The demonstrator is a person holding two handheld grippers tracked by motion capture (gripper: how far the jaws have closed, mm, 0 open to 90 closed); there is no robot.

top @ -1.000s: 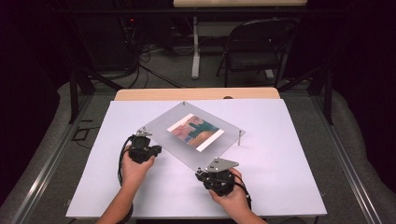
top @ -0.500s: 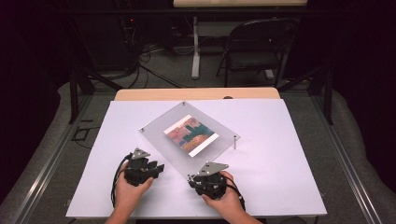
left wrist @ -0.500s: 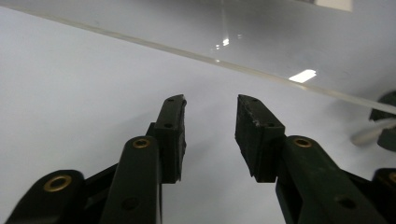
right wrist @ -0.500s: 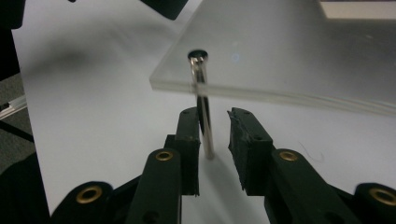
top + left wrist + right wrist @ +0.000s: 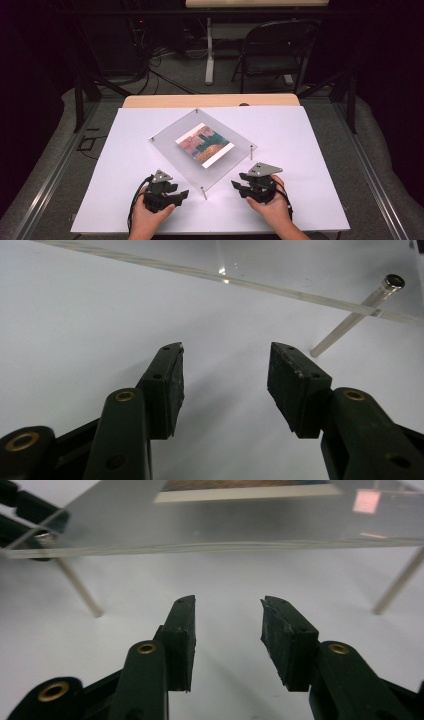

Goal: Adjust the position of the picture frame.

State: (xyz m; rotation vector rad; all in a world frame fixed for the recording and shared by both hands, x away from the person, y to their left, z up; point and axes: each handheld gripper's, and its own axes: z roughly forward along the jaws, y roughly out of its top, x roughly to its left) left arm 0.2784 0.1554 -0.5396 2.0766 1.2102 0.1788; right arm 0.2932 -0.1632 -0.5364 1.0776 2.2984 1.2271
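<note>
Clear plastic frame point(image 5: 202, 148) with the picture is standing on its little legs mid-table. You are holding both grippers just near it, left gripper point(image 5: 181, 195) and right gripper point(image 5: 236, 186), jaws just opening, nothing between. Setting down looks done.

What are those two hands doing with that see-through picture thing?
A person holds a gripper in each hand at a white table. A clear frame with a picture in it stands there on thin metal legs. The left gripper and right gripper sit just off its near corner, not touching it. Both have just been opening their jaws, with nothing between them.
</note>
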